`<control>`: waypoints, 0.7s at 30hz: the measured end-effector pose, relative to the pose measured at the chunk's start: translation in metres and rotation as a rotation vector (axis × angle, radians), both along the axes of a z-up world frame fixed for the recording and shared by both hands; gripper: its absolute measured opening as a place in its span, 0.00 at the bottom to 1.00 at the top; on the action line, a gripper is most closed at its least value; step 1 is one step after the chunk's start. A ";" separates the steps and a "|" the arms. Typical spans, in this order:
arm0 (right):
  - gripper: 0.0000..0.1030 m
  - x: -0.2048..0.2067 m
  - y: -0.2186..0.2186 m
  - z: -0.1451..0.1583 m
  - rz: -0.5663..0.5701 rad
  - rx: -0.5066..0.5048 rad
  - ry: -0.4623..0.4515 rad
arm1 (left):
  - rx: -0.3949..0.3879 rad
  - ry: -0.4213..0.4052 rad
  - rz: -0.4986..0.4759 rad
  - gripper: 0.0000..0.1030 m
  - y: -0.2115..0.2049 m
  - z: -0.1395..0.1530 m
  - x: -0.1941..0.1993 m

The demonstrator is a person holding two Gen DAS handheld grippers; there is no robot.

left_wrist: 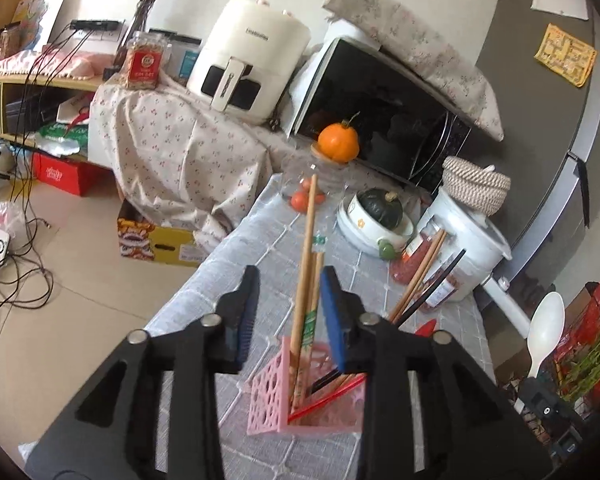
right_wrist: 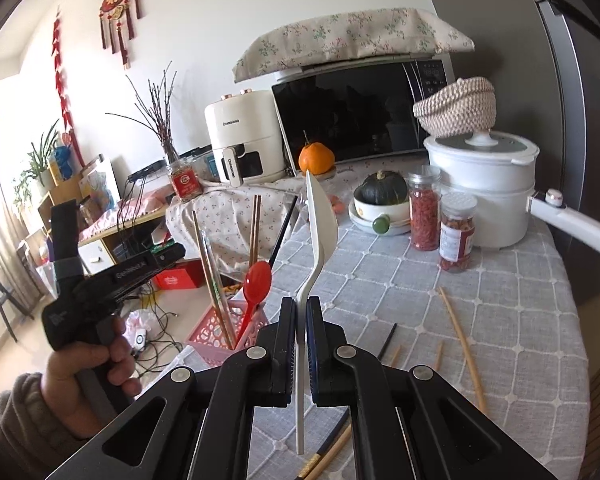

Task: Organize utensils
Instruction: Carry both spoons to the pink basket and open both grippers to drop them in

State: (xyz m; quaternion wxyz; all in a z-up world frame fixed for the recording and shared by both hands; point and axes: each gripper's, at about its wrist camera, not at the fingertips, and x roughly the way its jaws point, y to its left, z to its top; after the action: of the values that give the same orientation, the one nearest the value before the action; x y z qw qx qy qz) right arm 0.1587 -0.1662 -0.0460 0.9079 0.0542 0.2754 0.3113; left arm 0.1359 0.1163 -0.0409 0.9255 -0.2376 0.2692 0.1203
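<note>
A pink perforated utensil basket [left_wrist: 278,404] stands on the grey checked tablecloth [left_wrist: 260,248], holding several chopsticks [left_wrist: 307,276] and a red utensil. My left gripper [left_wrist: 288,304] is open just above the basket, its blue pads either side of the upright chopsticks. In the right wrist view the basket [right_wrist: 216,330] holds chopsticks and a red spoon [right_wrist: 257,280]. My right gripper [right_wrist: 302,312] is shut on the handle of a white spoon [right_wrist: 320,220], held upright above the table; the spoon also shows in the left wrist view [left_wrist: 545,328]. Loose chopsticks [right_wrist: 462,344] lie on the cloth at right.
At the back stand a microwave [right_wrist: 352,116], an air fryer [right_wrist: 244,136], an orange [right_wrist: 316,158], a bowl with a dark squash [right_wrist: 382,200], two jars [right_wrist: 424,212] and a white pot [right_wrist: 488,184]. The left gripper's body and the hand [right_wrist: 84,360] are at left. Table edge falls off left of the basket.
</note>
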 end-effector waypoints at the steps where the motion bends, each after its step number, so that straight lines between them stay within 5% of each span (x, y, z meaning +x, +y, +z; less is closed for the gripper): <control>1: 0.05 0.002 0.002 -0.002 -0.005 -0.002 0.010 | -0.020 0.057 0.004 0.47 0.002 -0.003 0.001; 7: 0.05 0.012 0.015 -0.009 -0.015 0.033 0.035 | -0.230 0.292 -0.027 0.48 0.028 -0.028 0.001; 12: 0.05 0.015 0.029 -0.008 -0.043 0.178 0.005 | -0.247 0.297 -0.038 0.49 0.037 -0.029 -0.003; 17: 0.06 0.001 0.076 0.000 -0.064 0.199 -0.136 | -0.281 0.272 -0.044 0.50 0.051 -0.025 -0.005; 21: 0.06 0.004 0.113 -0.003 -0.082 0.245 -0.165 | -0.335 0.286 -0.034 0.50 0.065 -0.031 -0.008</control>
State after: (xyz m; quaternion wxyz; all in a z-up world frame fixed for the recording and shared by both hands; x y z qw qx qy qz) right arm 0.1631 -0.0537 -0.0490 0.9261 0.1499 0.1572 0.3085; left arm 0.1277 0.1816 -0.0720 0.8274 -0.3640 0.4179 0.0908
